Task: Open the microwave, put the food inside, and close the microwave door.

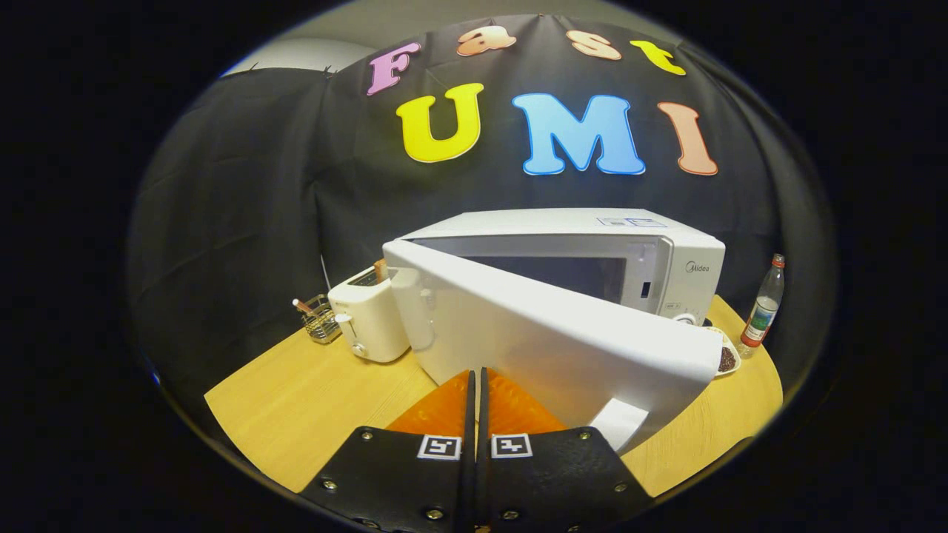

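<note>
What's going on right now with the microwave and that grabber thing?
Fingers shut, empty, against the door's outer face. Microwave door swung partly open. Food dish waiting beside the microwave, past the door's edge.

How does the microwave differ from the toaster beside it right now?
The microwave is much bigger and boxier than the toaster. The microwave's door stands swung open just ahead of the closed fingers, while the toaster has top slots, one with something sticking out. Both are white and sit on the wooden table.
</note>
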Motion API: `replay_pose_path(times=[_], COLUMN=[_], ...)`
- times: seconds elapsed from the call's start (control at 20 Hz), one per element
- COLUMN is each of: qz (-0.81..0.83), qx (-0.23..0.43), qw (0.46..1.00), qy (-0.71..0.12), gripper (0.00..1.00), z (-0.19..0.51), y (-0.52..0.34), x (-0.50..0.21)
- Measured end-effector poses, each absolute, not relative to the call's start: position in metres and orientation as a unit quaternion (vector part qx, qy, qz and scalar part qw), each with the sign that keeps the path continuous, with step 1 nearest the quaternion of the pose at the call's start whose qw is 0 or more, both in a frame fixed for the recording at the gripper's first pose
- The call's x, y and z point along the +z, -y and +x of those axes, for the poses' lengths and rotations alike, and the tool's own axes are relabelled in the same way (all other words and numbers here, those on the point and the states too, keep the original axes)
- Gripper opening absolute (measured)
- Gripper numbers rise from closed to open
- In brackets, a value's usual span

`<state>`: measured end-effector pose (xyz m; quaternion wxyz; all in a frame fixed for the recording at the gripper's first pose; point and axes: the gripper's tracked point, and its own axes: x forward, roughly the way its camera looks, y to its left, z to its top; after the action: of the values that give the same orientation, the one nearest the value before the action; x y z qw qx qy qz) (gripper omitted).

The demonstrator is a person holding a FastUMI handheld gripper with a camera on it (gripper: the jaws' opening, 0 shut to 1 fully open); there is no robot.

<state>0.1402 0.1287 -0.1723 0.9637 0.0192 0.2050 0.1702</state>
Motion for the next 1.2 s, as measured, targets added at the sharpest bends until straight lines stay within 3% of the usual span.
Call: replay_pose_path(times=[1.2], qz=[0.024], qx=[0.075], qw=[0.979], qy=[-0.190], gripper=[0.01], z=[0.252], y=[-0.081], x=[-0.170])
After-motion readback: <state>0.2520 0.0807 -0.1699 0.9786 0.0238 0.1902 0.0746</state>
